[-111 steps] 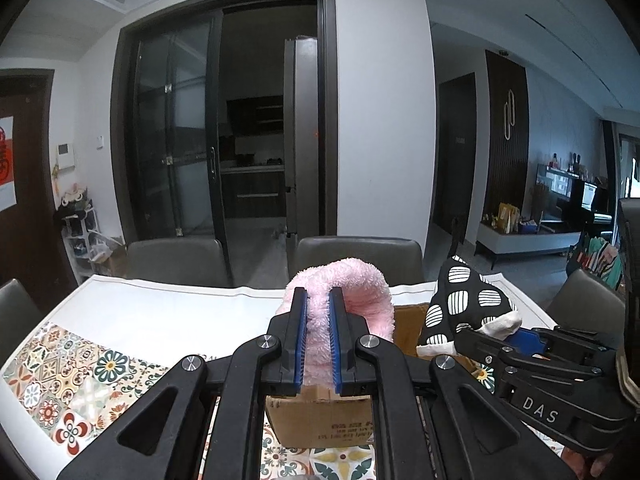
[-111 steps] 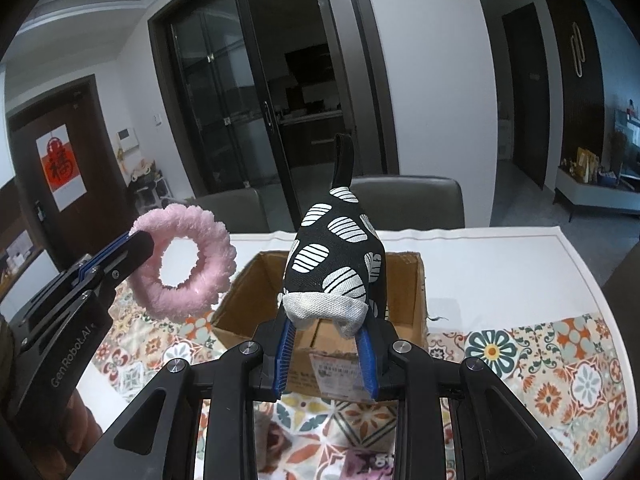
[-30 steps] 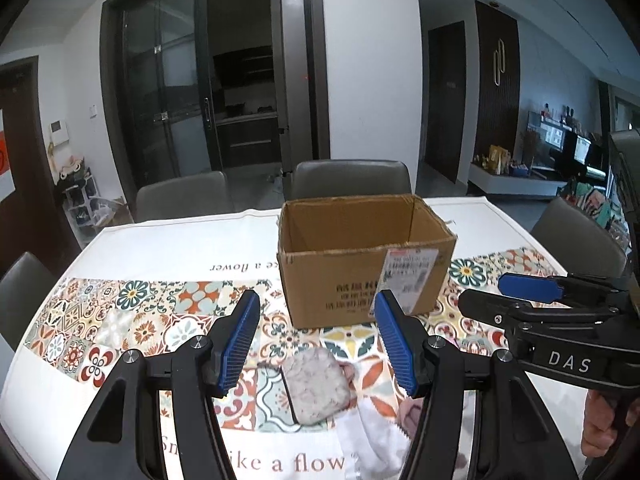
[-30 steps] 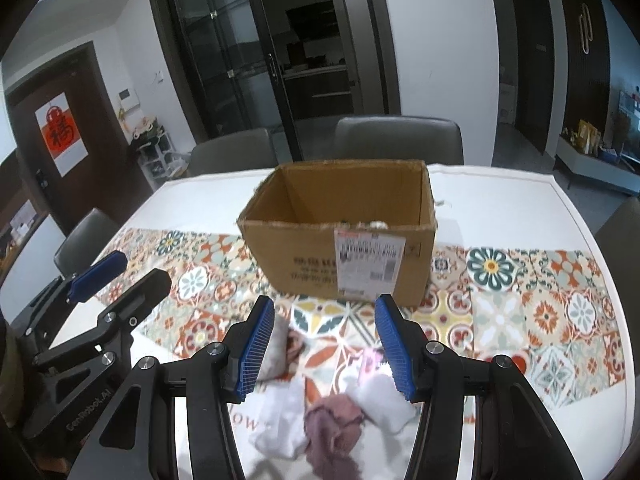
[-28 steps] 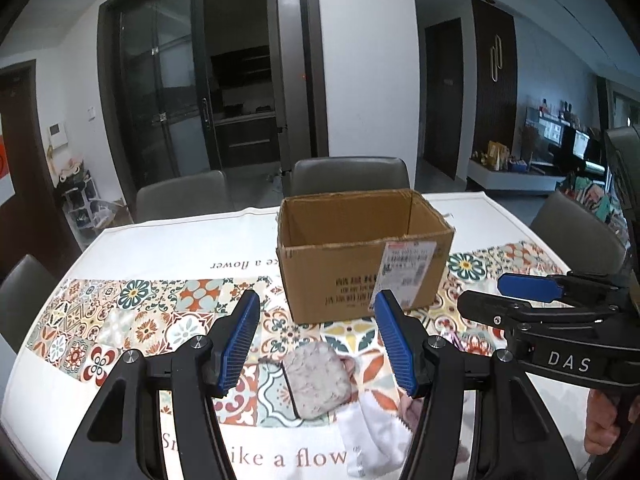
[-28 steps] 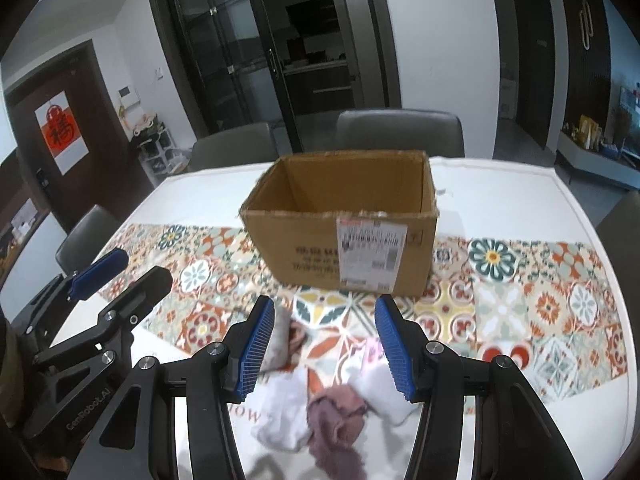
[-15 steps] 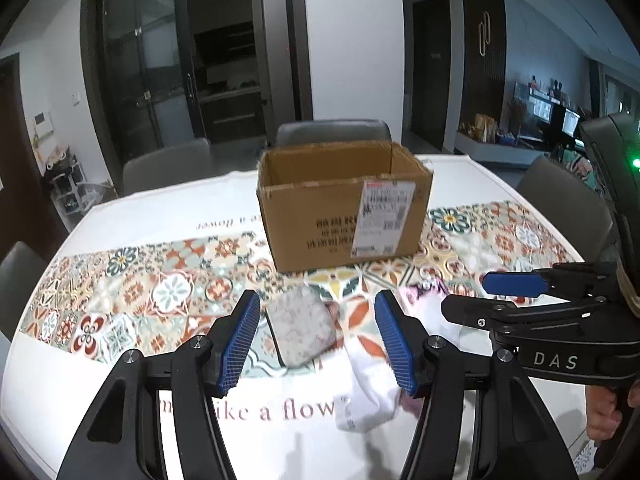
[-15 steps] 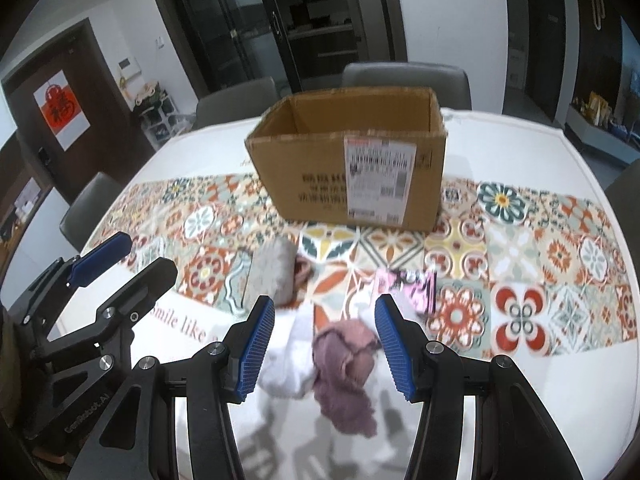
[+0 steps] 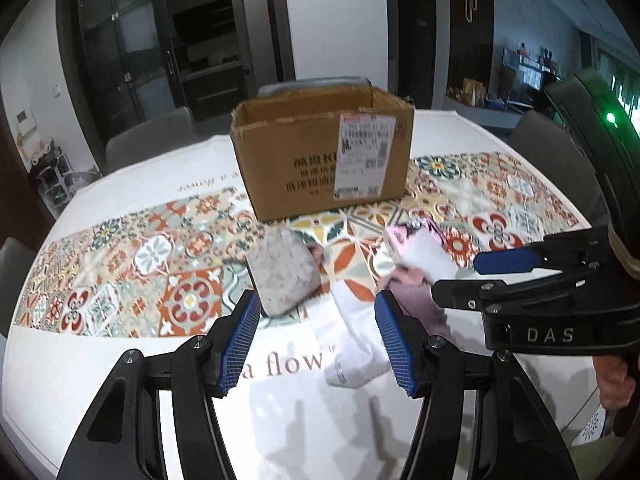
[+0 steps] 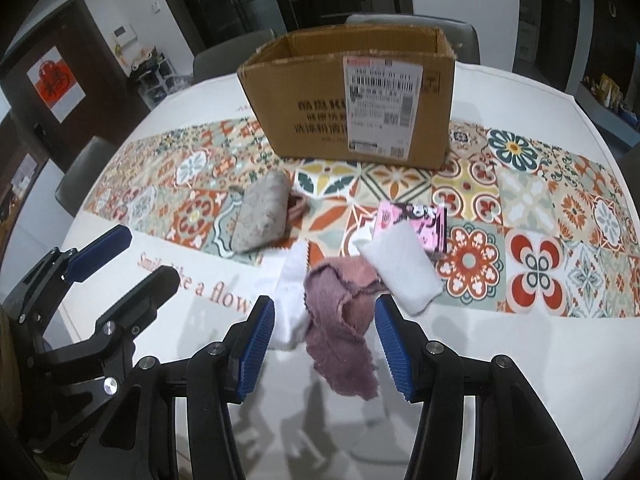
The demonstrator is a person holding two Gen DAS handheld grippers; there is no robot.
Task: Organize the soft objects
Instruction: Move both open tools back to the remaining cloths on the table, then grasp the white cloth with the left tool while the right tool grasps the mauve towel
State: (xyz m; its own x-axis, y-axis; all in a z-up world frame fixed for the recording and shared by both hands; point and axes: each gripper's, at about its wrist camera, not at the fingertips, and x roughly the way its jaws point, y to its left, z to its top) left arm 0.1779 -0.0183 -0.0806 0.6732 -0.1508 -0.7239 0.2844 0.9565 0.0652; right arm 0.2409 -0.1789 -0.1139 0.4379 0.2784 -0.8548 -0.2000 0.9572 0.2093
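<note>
Both my claws are spread wide and carry nothing: my right gripper (image 10: 324, 334) hangs over the mauve rag (image 10: 342, 320), and my left gripper (image 9: 316, 338) hangs over the white sock (image 9: 352, 340), with the speckled grey pouch (image 9: 282, 276) just beyond its left pad.

Everything loose lies on the near side of the cardboard box (image 10: 352, 92), on the tiled tablecloth (image 10: 560, 208). Nearest the box front is the grey pouch, a little to its left. Farther from the box sit the white pad (image 10: 400, 268) and the pink printed packet (image 10: 420, 220) it partly covers. The rag and the sock lie farthest from the box, touching each other.

I judge the step in hand to be picking the rag. Its long axis runs from the box-side end, bunched against the white pad, toward me, so my jaws already straddle it across its narrow width. To do this well I should come straight down over the thick crumpled part nearer the box, not the thin frayed tail, and press the pads to the cloth before closing, or I will pinch only a fold. The sock's edge touches the rag on the left; I should keep that pad off it so the two do not come up together.

The sock also runs lengthwise from the box toward me.
</note>
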